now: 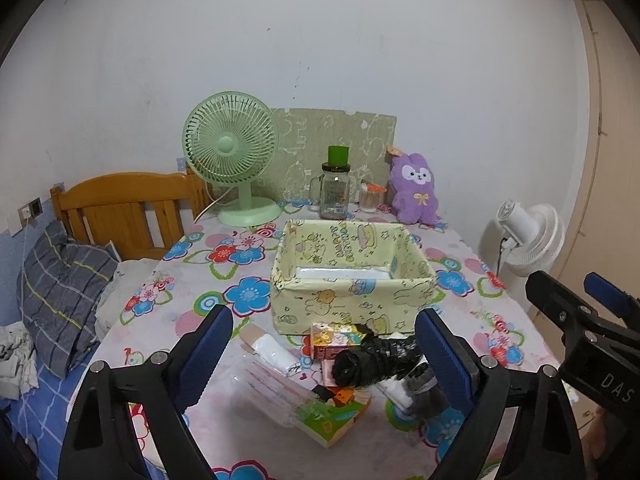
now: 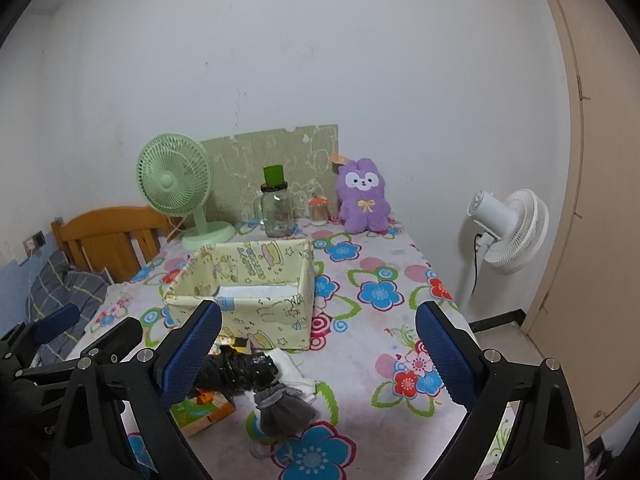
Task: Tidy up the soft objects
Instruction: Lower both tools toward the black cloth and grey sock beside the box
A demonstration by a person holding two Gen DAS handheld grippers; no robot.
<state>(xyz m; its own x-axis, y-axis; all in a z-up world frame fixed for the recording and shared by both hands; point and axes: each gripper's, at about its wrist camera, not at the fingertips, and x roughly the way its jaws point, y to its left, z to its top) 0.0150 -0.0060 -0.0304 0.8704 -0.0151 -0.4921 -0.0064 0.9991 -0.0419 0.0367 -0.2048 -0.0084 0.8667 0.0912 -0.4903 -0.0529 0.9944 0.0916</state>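
Observation:
A pale yellow cartoon-print fabric box [image 1: 352,300] stands open on the flowered table; it also shows in the right wrist view [image 2: 256,304]. In front of it lies a pile: a black plastic roll [image 1: 372,360] [image 2: 236,372], a grey sock [image 2: 284,408] [image 1: 428,396], a white cloth [image 2: 292,372], a white packet [image 1: 276,352], a small pink carton [image 1: 332,340] and a green tissue pack [image 1: 336,416] [image 2: 200,412]. My left gripper [image 1: 324,364] is open above the pile. My right gripper [image 2: 320,360] is open to the right of it. Both are empty.
At the table's back stand a green desk fan [image 1: 232,164], a glass jar with green lid [image 1: 336,188], a small toothpick jar [image 1: 370,198] and a purple plush rabbit [image 1: 414,188]. A bed with wooden headboard [image 1: 120,208] is left; a white floor fan [image 2: 508,228] is right.

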